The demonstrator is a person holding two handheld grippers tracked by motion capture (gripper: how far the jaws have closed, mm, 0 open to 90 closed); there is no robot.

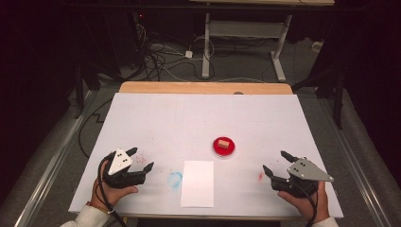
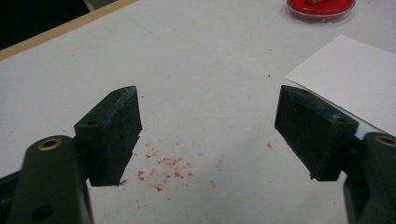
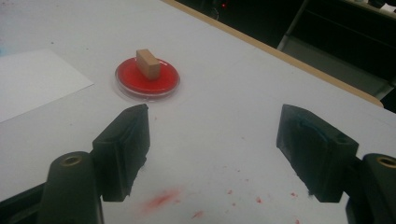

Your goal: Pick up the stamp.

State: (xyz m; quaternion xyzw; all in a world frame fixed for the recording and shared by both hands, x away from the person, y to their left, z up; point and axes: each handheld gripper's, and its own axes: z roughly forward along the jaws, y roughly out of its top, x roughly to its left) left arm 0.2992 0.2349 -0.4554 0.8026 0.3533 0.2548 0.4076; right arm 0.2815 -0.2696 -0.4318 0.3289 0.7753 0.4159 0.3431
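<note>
One small wooden block [image 1: 223,142] lies on its side in one shallow round dish [image 1: 223,146] whose inside is red; the dish sits on the white table [image 1: 156,118], a little right of centre. In the right gripper view the block [image 3: 148,64] rests across the red floor of the dish [image 3: 147,78], ahead of the jaws and toward their left.

The right gripper [image 1: 273,163] rests near the table's right front, jaws spread wide with nothing between them, well apart from the dish. The left gripper [image 1: 140,159] sits at the left front, its jaws likewise wide and empty.

One white sheet of paper [image 1: 197,183] lies between the two grippers, just in front of the dish. Red smears [image 2: 163,168] speckle the table by each gripper, and a blue smudge [image 1: 174,179] lies beside the paper.
</note>
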